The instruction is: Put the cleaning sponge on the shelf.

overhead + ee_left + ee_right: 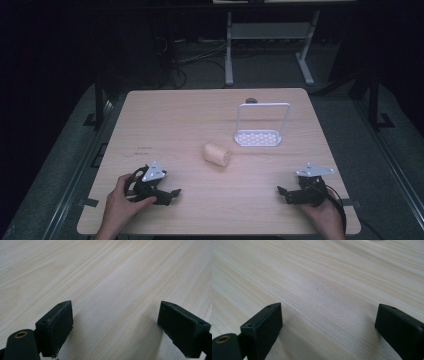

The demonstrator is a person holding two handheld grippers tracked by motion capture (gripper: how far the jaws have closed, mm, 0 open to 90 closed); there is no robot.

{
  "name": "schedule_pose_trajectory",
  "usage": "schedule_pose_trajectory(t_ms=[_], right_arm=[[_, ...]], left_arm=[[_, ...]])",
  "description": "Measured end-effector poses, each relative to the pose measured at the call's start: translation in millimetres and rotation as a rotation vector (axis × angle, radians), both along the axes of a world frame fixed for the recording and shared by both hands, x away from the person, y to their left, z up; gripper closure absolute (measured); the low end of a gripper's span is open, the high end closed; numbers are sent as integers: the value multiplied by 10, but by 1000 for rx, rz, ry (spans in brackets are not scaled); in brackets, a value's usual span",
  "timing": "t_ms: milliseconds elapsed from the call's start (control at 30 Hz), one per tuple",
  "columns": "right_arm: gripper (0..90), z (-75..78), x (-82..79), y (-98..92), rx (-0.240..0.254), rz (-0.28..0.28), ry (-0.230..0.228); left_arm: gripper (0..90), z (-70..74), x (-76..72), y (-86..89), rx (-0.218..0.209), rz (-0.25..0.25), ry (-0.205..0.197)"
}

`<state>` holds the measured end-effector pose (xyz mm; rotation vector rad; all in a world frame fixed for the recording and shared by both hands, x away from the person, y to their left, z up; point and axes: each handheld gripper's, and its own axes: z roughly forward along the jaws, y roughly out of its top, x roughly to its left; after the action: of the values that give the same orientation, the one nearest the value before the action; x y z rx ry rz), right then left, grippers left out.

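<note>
A pale cream roll-shaped object (pixel 216 153) lies on its side near the middle of the wooden table (pixel 185 120). Behind it to the right stands a white wire-frame stand (pixel 261 125) with a perforated base. My left gripper (pixel 172 194) rests low at the front left, held by a hand, jaws wide apart. The left gripper view has only bare wood between its open gripper (pixel 115 327) jaws. My right gripper (pixel 282 192) sits at the front right, likewise open, and nothing lies between the gripper (pixel 328 330) jaws in the right gripper view.
Beyond the table's far edge a white desk frame (pixel 267 45) stands on a dark floor with cables. A small round dark item (pixel 251 100) sits near the table's far edge. Metal rails run along both sides of the table.
</note>
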<state>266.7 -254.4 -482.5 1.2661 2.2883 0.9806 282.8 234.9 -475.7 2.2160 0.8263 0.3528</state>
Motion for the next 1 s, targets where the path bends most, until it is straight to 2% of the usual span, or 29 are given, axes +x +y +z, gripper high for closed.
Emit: schedule_pose_trajectory(t_ms=[367, 533, 733, 1000], right_arm=[[74, 0, 2, -7, 1, 11, -1], [80, 22, 10, -11, 12, 27, 16], [80, 78, -2, 24, 18, 29, 3], [82, 176, 15, 72, 13, 66, 5]], left_arm=[[126, 1, 2, 1, 0, 0, 1], [126, 0, 2, 2, -1, 0, 1], [127, 0, 3, 2, -1, 0, 1], [126, 0, 2, 2, 0, 0, 1]])
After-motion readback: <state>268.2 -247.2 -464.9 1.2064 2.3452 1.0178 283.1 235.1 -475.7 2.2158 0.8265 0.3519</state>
